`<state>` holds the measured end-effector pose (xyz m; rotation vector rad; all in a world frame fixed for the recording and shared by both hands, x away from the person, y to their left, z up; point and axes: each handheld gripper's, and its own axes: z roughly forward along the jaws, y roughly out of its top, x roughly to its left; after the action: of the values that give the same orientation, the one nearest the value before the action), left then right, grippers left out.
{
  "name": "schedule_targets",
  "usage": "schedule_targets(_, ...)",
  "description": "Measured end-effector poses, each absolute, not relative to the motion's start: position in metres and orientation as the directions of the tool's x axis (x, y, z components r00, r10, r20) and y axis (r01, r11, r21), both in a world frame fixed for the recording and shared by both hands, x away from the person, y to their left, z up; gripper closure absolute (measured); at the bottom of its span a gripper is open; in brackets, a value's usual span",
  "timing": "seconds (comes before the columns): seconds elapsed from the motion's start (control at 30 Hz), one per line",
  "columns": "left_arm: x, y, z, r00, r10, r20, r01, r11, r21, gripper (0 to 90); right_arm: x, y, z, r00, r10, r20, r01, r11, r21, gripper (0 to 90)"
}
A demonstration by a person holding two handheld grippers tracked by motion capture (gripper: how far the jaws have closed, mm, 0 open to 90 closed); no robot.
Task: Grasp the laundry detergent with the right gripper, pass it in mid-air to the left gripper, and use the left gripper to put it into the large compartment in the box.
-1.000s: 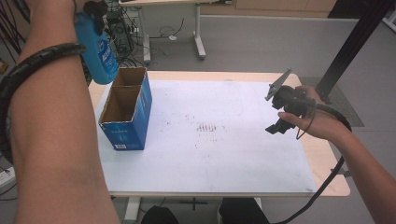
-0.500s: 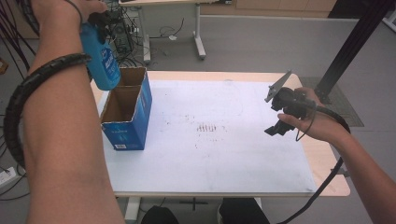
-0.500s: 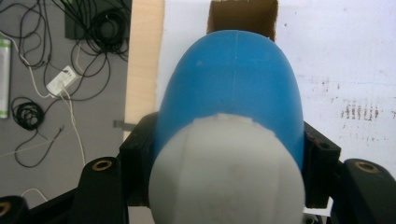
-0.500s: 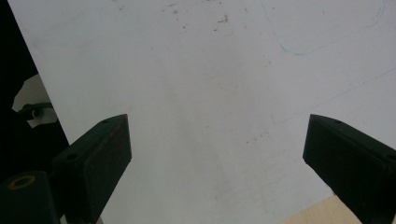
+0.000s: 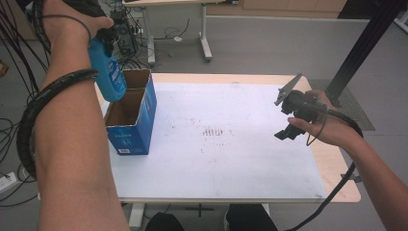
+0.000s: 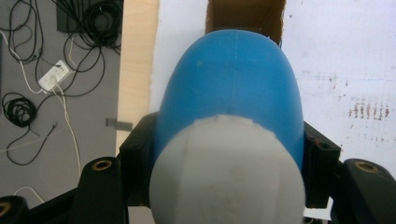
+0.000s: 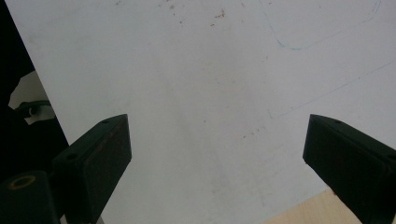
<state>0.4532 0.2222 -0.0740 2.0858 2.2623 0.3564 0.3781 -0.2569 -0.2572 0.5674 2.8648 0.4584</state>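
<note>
The blue bottle (image 5: pixel 108 72) is clamped by the left gripper (image 6: pixel 224 163) above the box (image 5: pixel 132 126); misalignment risks a rim strike. The right gripper (image 7: pixel 217 154) is held spread, empty.

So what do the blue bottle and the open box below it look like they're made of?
The blue bottle looks like smooth, matte plastic with a faint mould seam and a pale grey cap. The box looks like cardboard: brown, raw inner walls and flaps, with a printed blue outside.
</note>
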Motion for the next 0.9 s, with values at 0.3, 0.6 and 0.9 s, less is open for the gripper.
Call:
schedule_targets(0.3, 0.455, 0.222, -0.09, -0.087, 0.99, 0.112, 0.981, 0.066, 0.183, 37.2, 0.378, -0.258, -0.257, -0.908, 0.398, -0.13, 0.34, 0.882, 0.328, 7.9)
schedule_targets(0.6, 0.455, 0.227, -0.116, -0.093, 0.991, 0.097, 0.983, 0.075, 0.17, 37.2, 0.378, -0.259, -0.256, -0.907, 0.397, -0.14, 0.336, 0.883, 0.328, 8.0)
schedule_targets(0.9, 0.458, 0.227, -0.149, -0.081, 0.992, 0.098, 0.987, 0.066, 0.143, 37.2, 0.378, -0.259, -0.255, -0.904, 0.4, -0.149, 0.339, 0.885, 0.318, 8.2)
